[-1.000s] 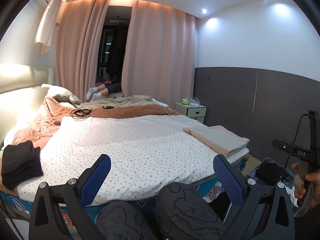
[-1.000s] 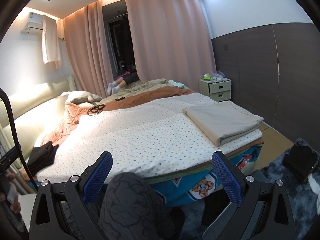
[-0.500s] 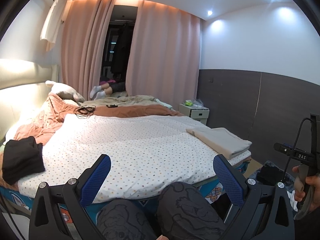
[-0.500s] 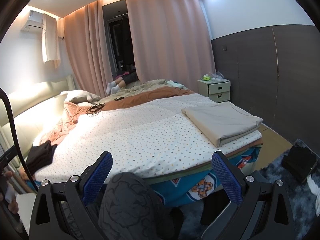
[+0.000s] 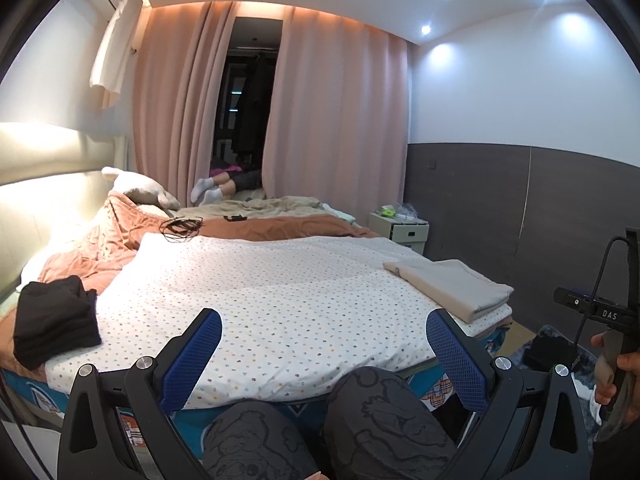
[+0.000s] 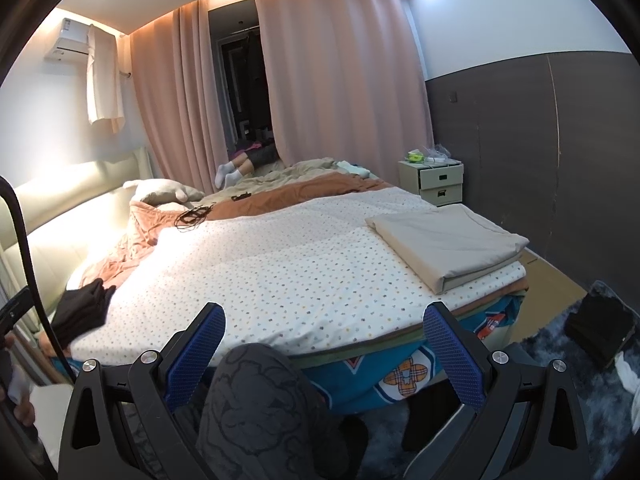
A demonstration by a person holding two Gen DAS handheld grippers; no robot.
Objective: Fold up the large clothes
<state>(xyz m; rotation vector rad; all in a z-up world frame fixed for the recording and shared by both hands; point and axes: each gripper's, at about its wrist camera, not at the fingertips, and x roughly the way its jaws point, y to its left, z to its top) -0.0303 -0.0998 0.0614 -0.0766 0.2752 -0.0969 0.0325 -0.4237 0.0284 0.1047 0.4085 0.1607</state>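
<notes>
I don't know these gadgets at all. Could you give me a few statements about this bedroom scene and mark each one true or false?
1. Both grippers are open and hold nothing. True: left gripper, right gripper.
2. The folded beige cloth lies on the floor. False: it lies on the bed's right corner.
3. The black garment lies near the bed's left edge. True.
4. The curtains are fully shut. False: a dark gap shows.

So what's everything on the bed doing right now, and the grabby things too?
Left gripper: fingers wide open, holding nothing.
Right gripper: fingers wide open, holding nothing.
Beige cloth: folded flat, at bed corner.
Black garment: bunched up, at bed edge.
Pink curtains: parted in the middle.
</notes>
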